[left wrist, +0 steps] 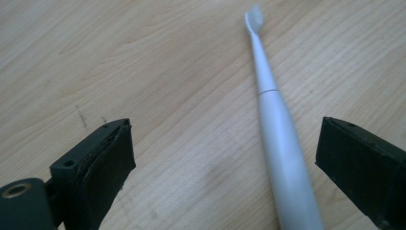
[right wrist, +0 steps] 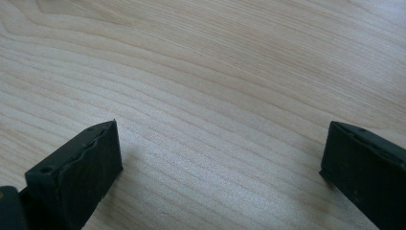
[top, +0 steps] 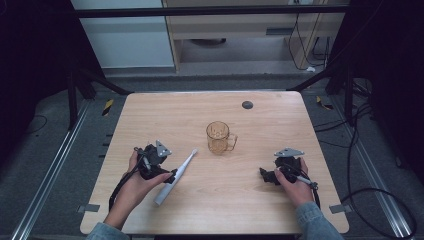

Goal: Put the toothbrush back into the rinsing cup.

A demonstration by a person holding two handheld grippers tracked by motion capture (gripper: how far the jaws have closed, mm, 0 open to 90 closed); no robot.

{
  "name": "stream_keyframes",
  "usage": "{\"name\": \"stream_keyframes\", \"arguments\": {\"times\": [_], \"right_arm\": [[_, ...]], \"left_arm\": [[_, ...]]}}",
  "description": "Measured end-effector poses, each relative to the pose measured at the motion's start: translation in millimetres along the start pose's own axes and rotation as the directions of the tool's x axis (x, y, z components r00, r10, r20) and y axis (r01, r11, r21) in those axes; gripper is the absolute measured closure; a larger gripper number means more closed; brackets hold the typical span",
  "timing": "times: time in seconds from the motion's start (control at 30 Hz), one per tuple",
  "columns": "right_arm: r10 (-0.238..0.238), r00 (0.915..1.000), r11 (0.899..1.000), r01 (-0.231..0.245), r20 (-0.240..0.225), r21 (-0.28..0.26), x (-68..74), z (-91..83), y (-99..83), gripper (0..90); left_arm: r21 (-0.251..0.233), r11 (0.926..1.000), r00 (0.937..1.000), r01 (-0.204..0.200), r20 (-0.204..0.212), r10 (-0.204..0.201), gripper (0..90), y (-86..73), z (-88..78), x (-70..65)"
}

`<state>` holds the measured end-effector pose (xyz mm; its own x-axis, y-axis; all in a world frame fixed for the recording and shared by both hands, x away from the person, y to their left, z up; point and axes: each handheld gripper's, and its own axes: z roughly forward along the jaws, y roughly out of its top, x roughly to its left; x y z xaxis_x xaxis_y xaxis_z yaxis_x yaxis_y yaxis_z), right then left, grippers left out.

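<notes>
A white electric toothbrush (top: 175,176) lies flat on the wooden table (top: 210,210), its bristled head pointing toward a clear amber mug (top: 219,137) at the table's middle. My left gripper (top: 167,176) is low over the handle, open. In the left gripper view the toothbrush (left wrist: 277,134) lies between the wide-apart jaws, nearer the right one, with neither pad touching it. My right gripper (top: 265,175) rests open at the right of the table. Between its jaws the right gripper view has bare wood (right wrist: 215,120).
A small dark round disc (top: 247,104) sits near the table's far edge. Dark floor, metal rails and loose cables (top: 370,190) surround the table. A pale cabinet (top: 240,25) stands beyond the far side.
</notes>
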<state>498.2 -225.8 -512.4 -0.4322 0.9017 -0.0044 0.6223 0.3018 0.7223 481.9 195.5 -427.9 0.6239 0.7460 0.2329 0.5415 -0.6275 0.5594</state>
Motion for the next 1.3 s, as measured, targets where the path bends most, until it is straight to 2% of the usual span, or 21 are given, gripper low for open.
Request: {"name": "stream_keyframes", "arguments": {"times": [0.1, 0.27, 0.47, 0.73, 1.0, 1.13, 1.27, 1.3], "right_arm": [[0.0, 1.0, 1.0, 0.0, 0.0, 0.0, 0.0, 0.0, 0.0, 0.3], [0.0, 1.0, 1.0, 0.0, 0.0, 0.0, 0.0, 0.0, 0.0, 0.3], [0.0, 1.0, 1.0, 0.0, 0.0, 0.0, 0.0, 0.0, 0.0, 0.3], [0.0, 1.0, 1.0, 0.0, 0.0, 0.0, 0.0, 0.0, 0.0, 0.3], [0.0, 1.0, 1.0, 0.0, 0.0, 0.0, 0.0, 0.0, 0.0, 0.3], [0.0, 1.0, 1.0, 0.0, 0.0, 0.0, 0.0, 0.0, 0.0, 0.3], [-0.003, 1.0, 1.0, 0.003, 0.002, -0.001, -0.2, 0.2, -0.1, 0.3], [0.002, 1.0, 1.0, -0.002, -0.001, 0.0, 0.1, -0.1, 0.0, 0.3]], "left_arm": [[0.009, 0.9996, 0.9995, 0.026, 0.015, -0.026, 6.8, 1.2, 0.5, 0.4], [0.049, 0.9981, 0.9985, 0.039, 0.036, -0.04, 9.6, 3.2, 0.5, 1.6], [0.081, 0.9962, 0.9975, 0.03, 0.061, -0.035, 12.7, 7.9, 1.8, -0.1], [0.102, 0.9944, 0.9956, 0.029, 0.086, -0.038, 23.1, 10.4, 10.7, -5.8], [0.137, 0.9895, 0.9857, 0.046, 0.154, -0.067, 36.7, 10.4, 25.9, -9.5], [0.16, 0.9862, 0.9839, 0.042, 0.165, -0.068, 40.6, 10.4, 31.4, -12.0], [0.165, 0.9845, 0.9808, 0.058, 0.175, -0.087, 43.3, 9.4, 35.4, -12.2], [0.172, 0.9836, 0.9816, 0.054, 0.172, -0.084, 43.7, 9.5, 36.7, -12.4]]}}
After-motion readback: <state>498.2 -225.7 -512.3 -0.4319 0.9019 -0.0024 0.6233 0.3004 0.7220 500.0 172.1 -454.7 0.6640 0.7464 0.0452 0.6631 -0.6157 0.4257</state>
